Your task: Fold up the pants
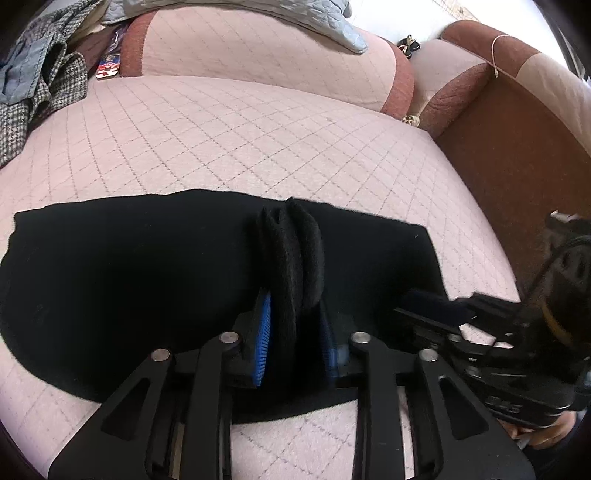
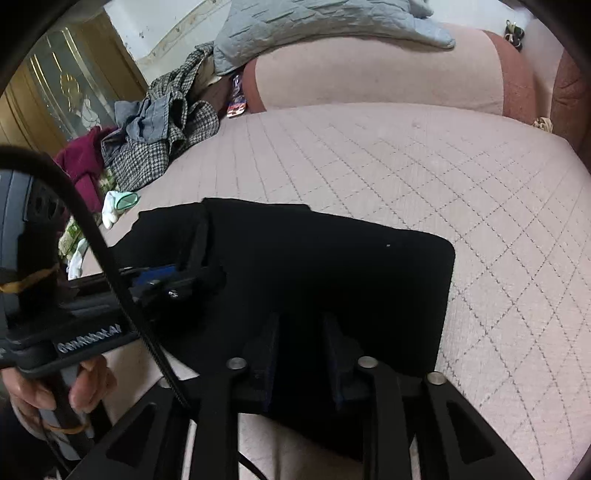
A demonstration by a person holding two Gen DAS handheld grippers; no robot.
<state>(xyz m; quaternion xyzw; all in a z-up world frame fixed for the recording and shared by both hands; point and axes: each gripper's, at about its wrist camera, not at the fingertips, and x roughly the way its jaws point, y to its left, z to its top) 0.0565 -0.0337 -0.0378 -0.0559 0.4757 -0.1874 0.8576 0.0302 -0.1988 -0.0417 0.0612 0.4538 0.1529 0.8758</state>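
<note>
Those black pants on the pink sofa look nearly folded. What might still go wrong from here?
The left tool has a raised ridge of the black fabric pants between its blue pads; pulling away might drag the fold open. The right tool sits over the pants' near edge and may catch it. The two tools are close together and could bump.

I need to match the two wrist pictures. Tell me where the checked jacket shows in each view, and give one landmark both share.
Left wrist view: the checked jacket lies crumpled at the far left edge, on the pink sofa seat.
Right wrist view: the checked jacket sits upper left of centre, beside a dark red garment.
Shared landmark: the grey quilt draped over the sofa back.
</note>
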